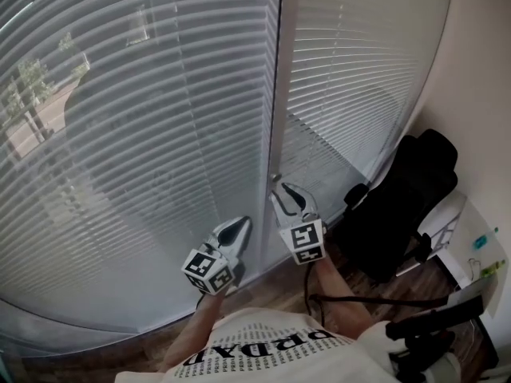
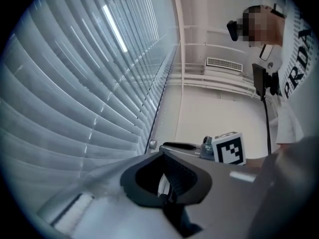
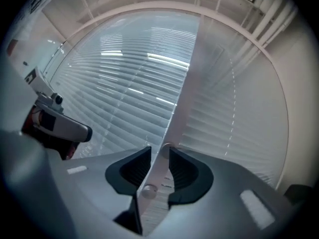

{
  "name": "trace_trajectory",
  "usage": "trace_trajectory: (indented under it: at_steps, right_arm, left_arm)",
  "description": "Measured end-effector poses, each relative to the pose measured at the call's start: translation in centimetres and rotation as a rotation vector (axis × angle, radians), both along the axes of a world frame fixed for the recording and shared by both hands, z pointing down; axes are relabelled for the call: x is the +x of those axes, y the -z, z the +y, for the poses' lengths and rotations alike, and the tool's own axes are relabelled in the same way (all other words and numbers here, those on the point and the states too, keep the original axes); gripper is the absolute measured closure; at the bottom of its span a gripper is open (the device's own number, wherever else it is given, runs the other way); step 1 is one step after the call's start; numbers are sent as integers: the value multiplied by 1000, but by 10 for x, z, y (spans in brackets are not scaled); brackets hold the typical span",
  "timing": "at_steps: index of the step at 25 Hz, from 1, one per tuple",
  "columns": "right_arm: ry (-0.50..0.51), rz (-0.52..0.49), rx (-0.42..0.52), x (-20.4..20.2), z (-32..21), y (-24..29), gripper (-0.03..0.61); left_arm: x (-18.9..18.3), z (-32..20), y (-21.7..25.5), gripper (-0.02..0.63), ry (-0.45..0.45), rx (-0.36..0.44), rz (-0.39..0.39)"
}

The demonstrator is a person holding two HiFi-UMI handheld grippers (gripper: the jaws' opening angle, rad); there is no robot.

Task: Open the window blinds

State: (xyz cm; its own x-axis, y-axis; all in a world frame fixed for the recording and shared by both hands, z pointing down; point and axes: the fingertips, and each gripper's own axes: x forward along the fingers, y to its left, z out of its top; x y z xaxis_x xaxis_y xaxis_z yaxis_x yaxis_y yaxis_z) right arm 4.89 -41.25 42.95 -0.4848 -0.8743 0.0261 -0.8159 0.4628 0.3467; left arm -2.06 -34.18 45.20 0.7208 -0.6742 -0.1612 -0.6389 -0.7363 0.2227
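**A:** White blinds hang full down on both panels. Left panel's slats let trees thru, right panel looks more shut.
**B:** Grippers?
**A:** Right gripper has jaws apart, straddling a pale rod by the post, not pinching it. Left gripper is near, jaws a bit apart, holding nothing.
**B:** Step?
**A:** Prob. tilting slats via the rod. Next: close firmly on it, twist, watch the right panel.
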Motion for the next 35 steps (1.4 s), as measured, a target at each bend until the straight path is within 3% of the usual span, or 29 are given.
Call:
trace_trajectory:
  at_steps: [5,11,20,28,35]
  right_arm:
    - [-23,155,71,1,-27,2,426]
    - [-5,179,83,-5,-37,1,430]
    - [4,18,26,-1,-39,-1,445]
    - [-9,-64,-29,0,-41,-1,448]
    - [-4,-241,-116,3,-43,-3,448]
  left_arm:
    - [-1,-1,-5,617,-3,-15,-9]
    - [-3,-4,-2,617,13,12,-31]
    - [-8,-9,-7,617,20,7,-33]
    - [-13,-12,-6,617,19,8,-35]
    - [-12,-11,-8,617,8,6,-28]
